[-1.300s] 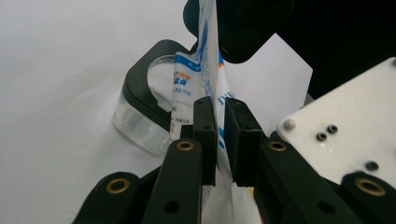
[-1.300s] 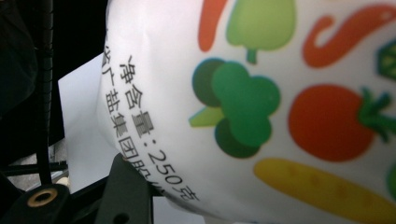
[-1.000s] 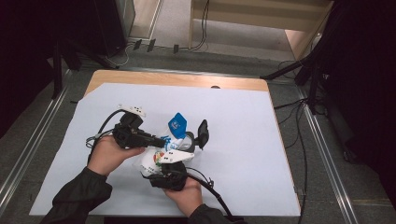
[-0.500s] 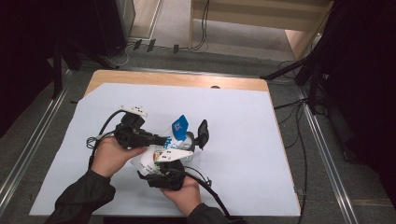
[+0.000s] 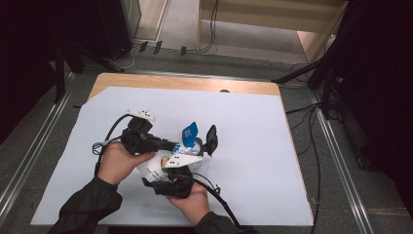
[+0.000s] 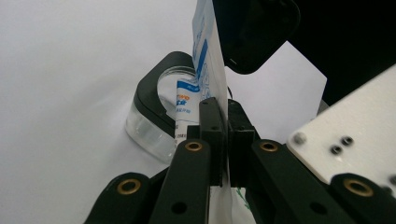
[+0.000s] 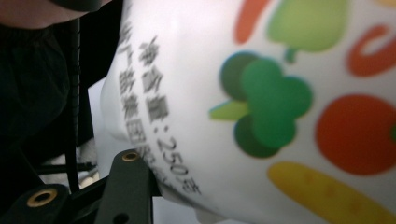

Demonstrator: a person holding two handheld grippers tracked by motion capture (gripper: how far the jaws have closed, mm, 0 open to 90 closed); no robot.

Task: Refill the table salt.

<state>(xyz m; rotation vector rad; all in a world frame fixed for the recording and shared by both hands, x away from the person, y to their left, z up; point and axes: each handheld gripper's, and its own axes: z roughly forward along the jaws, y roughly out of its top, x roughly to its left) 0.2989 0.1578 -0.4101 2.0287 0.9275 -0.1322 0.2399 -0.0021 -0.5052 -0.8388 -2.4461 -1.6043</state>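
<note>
The left gripper (image 6: 219, 135) has its jaws pinched tight on the thin top edge of a white bag (image 5: 165, 158), while the right gripper (image 5: 178, 168) clamps the bag's plump printed body, jaws partly spread around it. The bag hangs between the two tools, just above a clear container (image 6: 156, 123) with a black rim that sits just beyond the left tool's tips; its black lid (image 5: 211, 140) stands tilted on the far side. It looks like they are about to tear or tip the bag into the container, so the right tool should hold firm without squeezing while the left keeps the seam taut and the mouth over the opening. The left gripper view gives the pinch and the container beneath; the right gripper view gives the bag (image 7: 261, 107) close up, with fruit drawings and print; the high view places both hands over the white sheet (image 5: 258, 161).
</note>
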